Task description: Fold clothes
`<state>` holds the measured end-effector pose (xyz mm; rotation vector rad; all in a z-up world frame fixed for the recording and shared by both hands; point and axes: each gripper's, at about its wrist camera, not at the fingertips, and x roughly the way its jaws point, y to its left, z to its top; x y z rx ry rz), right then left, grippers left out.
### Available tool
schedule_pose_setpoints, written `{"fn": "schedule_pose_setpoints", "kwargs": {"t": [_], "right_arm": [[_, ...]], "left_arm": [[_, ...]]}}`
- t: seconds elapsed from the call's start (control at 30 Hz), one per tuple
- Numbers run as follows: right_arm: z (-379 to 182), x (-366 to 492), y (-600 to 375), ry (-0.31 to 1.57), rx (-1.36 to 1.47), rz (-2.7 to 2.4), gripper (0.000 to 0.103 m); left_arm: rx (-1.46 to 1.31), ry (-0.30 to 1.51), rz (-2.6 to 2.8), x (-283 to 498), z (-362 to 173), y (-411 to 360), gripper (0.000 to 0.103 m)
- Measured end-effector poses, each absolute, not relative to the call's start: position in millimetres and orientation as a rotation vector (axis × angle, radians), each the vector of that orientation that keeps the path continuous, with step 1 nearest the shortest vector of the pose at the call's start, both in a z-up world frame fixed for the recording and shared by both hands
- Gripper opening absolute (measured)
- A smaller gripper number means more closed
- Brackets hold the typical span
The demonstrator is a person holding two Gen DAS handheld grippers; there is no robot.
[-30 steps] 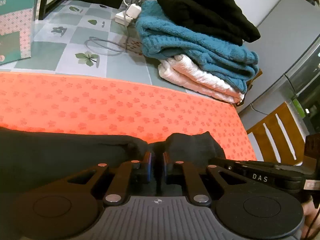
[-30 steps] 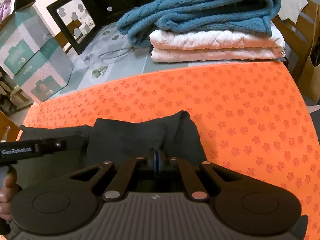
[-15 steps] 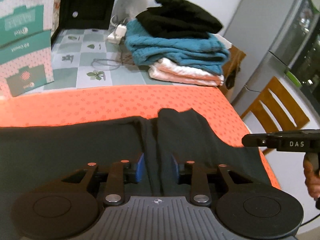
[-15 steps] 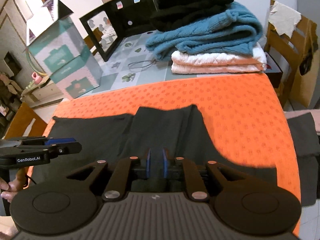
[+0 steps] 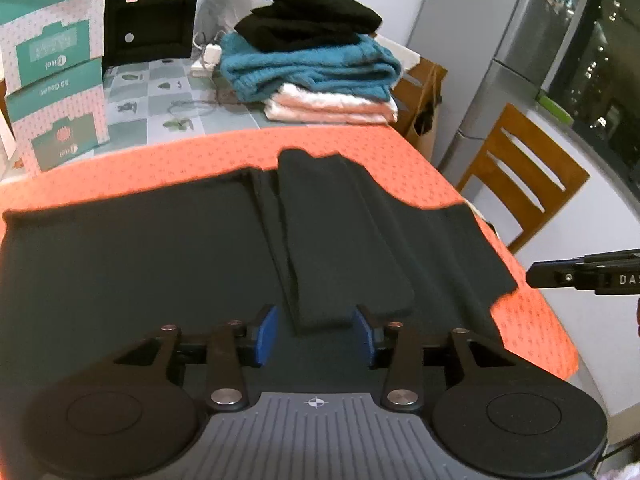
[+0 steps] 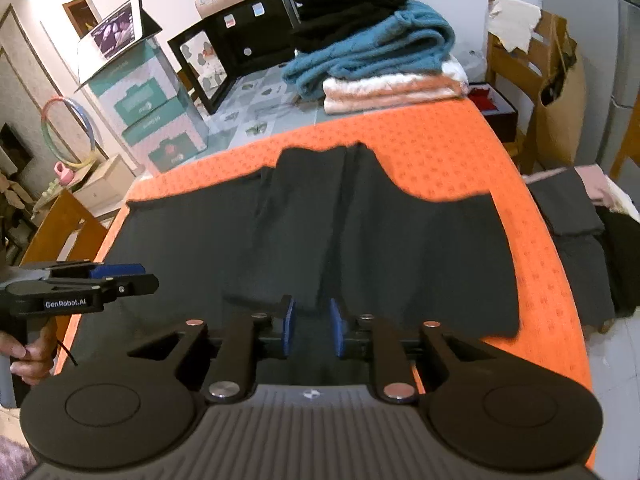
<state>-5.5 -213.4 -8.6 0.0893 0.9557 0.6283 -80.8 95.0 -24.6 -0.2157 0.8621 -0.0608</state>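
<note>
A black garment (image 5: 168, 248) lies spread on the orange mat (image 5: 352, 148), with a folded strip (image 5: 332, 240) running down its middle; it also shows in the right wrist view (image 6: 380, 240). My left gripper (image 5: 316, 332) is open, raised over the garment's near edge, holding nothing. My right gripper (image 6: 313, 328) is open too, above the near edge, empty. Each gripper shows in the other's view: the right one at the right edge (image 5: 580, 276), the left one at the left edge (image 6: 92, 284).
A stack of folded clothes (image 5: 316, 68), black on teal on white, sits at the table's back. Green boxes (image 5: 56, 80) stand back left. A wooden chair (image 5: 520, 184) is off the table's right side. More dark clothes (image 6: 592, 248) lie to the right.
Both grippers have let go of the black garment, opened, and pulled back and up from it. The garment now lies flat on the mat.
</note>
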Motion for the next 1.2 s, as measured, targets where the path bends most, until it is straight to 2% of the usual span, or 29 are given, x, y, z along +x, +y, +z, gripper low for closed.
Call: {"fn": "schedule_pose_setpoints", "kwargs": {"t": [0.3,0.37,0.47,0.7,0.73,0.77,0.8,1.0,1.2], "right_arm": [[-46,-72,-254,1.023,0.048,0.714,0.022],[-58,-85,-258,1.050,0.028,0.737,0.025],[-77,-101,-257,1.074,-0.016,0.776,0.028],[-110,-120,-238,1.068,-0.122,0.839,0.028],[-111,-120,-236,1.055,-0.135,0.839,0.023],[-112,-120,-235,1.042,-0.149,0.839,0.004],[-110,-120,-236,1.048,-0.137,0.853,0.003],[-82,-141,-246,1.052,-0.111,0.963,0.002],[-78,-163,-252,1.068,-0.196,1.008,0.003]], "left_arm": [[-0.190,0.881,-0.064,-149,-40,48,0.045],[-0.189,0.900,-0.055,-164,-45,36,0.045],[-0.211,0.917,-0.055,-185,-53,18,0.045],[-0.234,0.941,-0.026,-226,-69,-8,0.046],[-0.231,0.943,-0.022,-232,-70,-11,0.046],[-0.224,0.946,-0.019,-236,-72,-14,0.046],[-0.217,0.948,-0.015,-241,-73,-17,0.046],[-0.202,0.979,-0.006,-259,-95,-28,0.047],[-0.209,0.994,-0.011,-262,-120,-39,0.047]]}}
